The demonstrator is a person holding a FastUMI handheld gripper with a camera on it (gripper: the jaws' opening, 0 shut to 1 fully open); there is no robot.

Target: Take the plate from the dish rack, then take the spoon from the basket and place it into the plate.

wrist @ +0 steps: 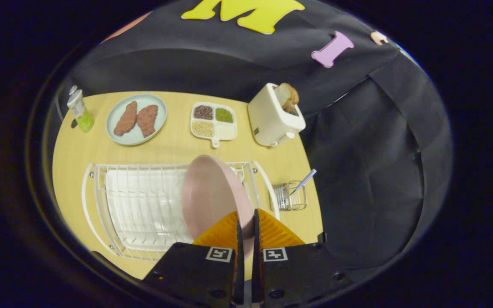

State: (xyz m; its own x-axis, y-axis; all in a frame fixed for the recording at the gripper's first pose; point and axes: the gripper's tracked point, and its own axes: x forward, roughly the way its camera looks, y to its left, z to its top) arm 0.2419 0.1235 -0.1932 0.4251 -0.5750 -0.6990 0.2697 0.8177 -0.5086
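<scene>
Both fingers of our gripper [246,229] pinch the rim of the pink plate [212,196], holding it on edge above the white dish rack [135,205]. We judge step 1 nearly done: setting the plate down and moving the spoon [305,180], which stands in the wire basket [290,197] beside the rack, remain. We can read no labels.

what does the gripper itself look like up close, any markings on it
The gripper has two ridged, wedge-shaped fingers tapering forward from a pair of blocky black bodies. Each body carries a small square black-and-white fiducial tag on its top face, and round screw heads dot the black housing lower down. No cables or sleeve are visible.
</scene>
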